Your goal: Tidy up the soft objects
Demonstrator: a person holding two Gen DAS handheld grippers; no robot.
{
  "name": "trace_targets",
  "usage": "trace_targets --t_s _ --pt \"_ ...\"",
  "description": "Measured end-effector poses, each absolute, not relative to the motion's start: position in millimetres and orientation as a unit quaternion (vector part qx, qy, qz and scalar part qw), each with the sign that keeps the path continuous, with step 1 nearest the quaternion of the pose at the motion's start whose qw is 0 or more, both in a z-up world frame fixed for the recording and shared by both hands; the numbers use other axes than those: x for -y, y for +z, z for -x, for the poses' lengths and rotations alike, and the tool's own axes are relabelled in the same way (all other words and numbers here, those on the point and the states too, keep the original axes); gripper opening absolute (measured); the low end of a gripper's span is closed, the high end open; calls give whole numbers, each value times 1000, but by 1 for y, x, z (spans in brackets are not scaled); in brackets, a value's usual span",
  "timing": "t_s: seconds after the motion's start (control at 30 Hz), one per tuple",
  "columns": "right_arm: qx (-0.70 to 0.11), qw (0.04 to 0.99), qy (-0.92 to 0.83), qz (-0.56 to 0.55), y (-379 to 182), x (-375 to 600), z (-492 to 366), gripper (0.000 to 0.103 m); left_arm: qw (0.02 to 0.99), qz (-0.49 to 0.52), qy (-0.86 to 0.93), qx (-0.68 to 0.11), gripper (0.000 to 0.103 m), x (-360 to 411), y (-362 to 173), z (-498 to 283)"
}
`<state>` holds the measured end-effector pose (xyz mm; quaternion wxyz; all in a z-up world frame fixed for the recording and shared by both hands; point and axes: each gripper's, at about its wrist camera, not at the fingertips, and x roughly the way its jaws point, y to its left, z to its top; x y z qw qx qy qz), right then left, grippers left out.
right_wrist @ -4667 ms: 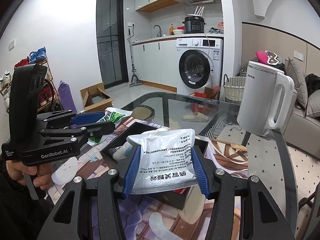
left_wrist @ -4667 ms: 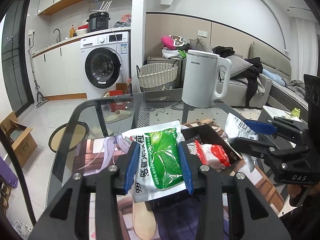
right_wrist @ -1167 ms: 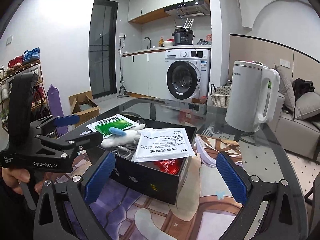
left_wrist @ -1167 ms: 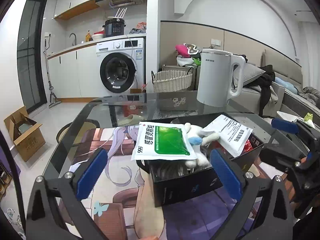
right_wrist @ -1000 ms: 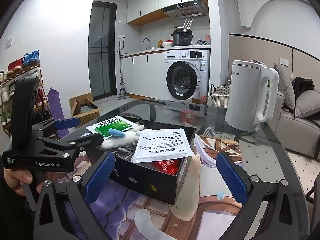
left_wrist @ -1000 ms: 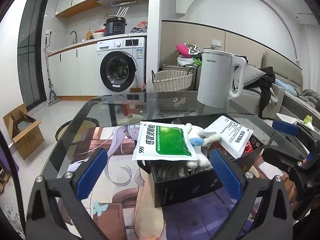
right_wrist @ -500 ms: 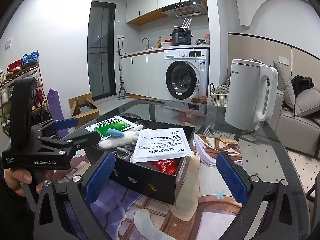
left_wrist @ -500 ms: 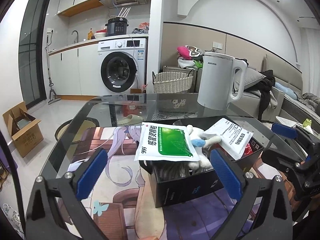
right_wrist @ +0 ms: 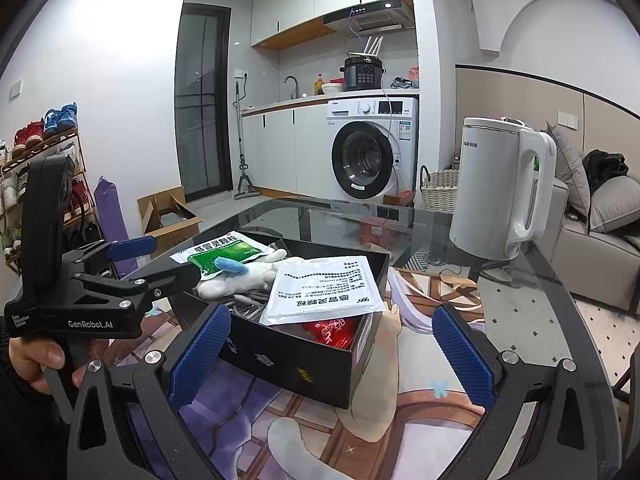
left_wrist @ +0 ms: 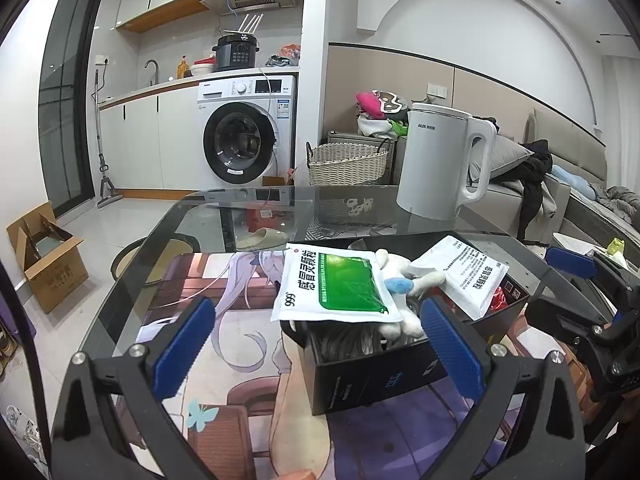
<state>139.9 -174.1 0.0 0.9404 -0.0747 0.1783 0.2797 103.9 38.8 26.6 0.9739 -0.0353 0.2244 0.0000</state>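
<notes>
A black box [left_wrist: 384, 372] [right_wrist: 304, 364] stands on the printed mat. A green and white packet [left_wrist: 334, 286] [right_wrist: 218, 250] lies across its left rim. A white packet with black print [left_wrist: 466, 276] [right_wrist: 326, 290] lies over its right part. Between them a white plush toy [left_wrist: 404, 288] [right_wrist: 244, 276] with a blue tip sticks up. A red packet [right_wrist: 334, 330] and grey cables show underneath. My left gripper [left_wrist: 318, 346] hangs open in front of the box, holding nothing. My right gripper [right_wrist: 328, 352] is open too, on the box's other side.
A white electric kettle [left_wrist: 442, 164] [right_wrist: 504, 190] stands at the far side of the glass table [left_wrist: 224, 216]. The printed mat [left_wrist: 208, 308] covers the near half. Beyond are a washing machine [left_wrist: 244, 140], a wicker basket [left_wrist: 346, 162], a cardboard box on the floor [left_wrist: 48, 264] and a sofa [left_wrist: 560, 196].
Both grippers let go of their packets, which now lie on the box, and opened wide. Over the last second both views barely shift.
</notes>
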Motion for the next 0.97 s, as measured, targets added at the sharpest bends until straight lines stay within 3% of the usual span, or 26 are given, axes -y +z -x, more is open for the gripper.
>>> trace_targets --t_s 0.97 --pt "-179 940 280 75 -1 174 -139 103 975 33 -3 -220 103 -38 27 -104"
